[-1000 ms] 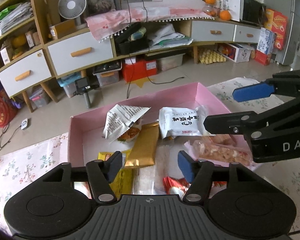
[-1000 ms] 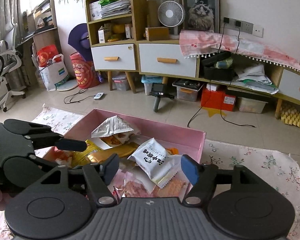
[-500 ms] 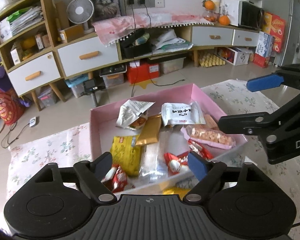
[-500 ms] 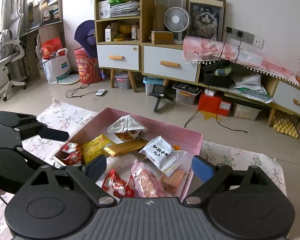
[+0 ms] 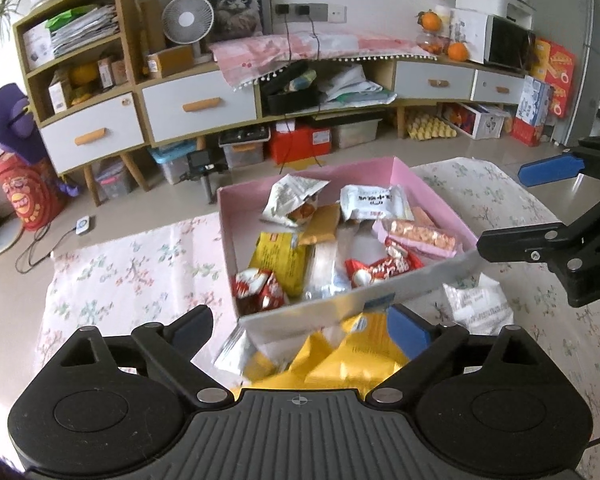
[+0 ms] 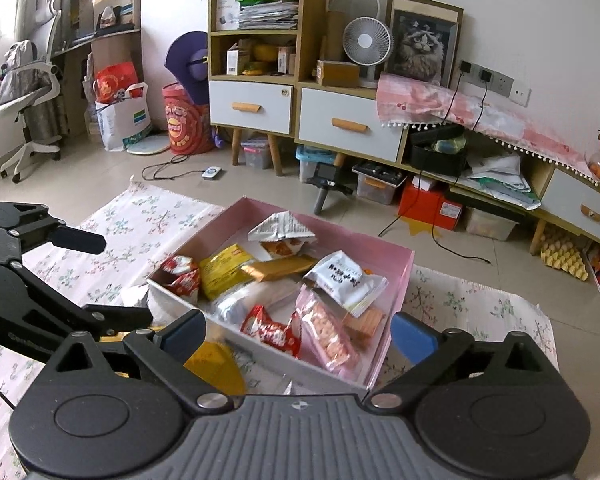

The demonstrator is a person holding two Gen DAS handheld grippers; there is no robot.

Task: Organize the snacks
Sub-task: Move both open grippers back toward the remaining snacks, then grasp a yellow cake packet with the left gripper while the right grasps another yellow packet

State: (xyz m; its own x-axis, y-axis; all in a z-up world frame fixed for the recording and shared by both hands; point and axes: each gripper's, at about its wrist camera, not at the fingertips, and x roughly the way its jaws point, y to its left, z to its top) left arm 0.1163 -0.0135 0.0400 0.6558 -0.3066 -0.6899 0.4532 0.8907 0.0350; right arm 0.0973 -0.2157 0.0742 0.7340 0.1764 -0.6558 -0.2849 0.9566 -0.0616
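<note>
We note a cluttered living room with a tiled floor; along the far wall runs a low wooden sideboard with white drawers (image 5: 198, 106), carrying a small white desk fan (image 5: 187, 19) and a framed cat picture (image 6: 420, 46). In front of us a white floral-print cloth (image 5: 132, 264) covers the bench, and on it sits the shallow pink cardboard box (image 5: 440, 200), open-topped and holding the snacks. Inside we count a white printed packet (image 5: 370, 202) at the far side, a torn white wrapper (image 5: 290, 198) beside it, a gold foil bar (image 5: 322, 226), a yellow packet (image 5: 278, 258), a clear pink pack of biscuits (image 5: 420, 234) against the right wall, and red-and-white sweet wrappers (image 5: 380, 268) near the front wall. More yellow foil packets (image 5: 352, 356) lie outside, just beside the box's near wall, partly under the left tool (image 5: 300, 328). Its jaws have just been opening and now stand spread wide; nothing is gripped, though the loose yellow packets show below the gap. The right tool (image 6: 300, 332) has likewise just been opening; its blue-padded fingers (image 6: 414, 338) stand apart over the box's near corner, pinching nothing. Each tool appears at the edge of the other's view, flanking the box.
</note>
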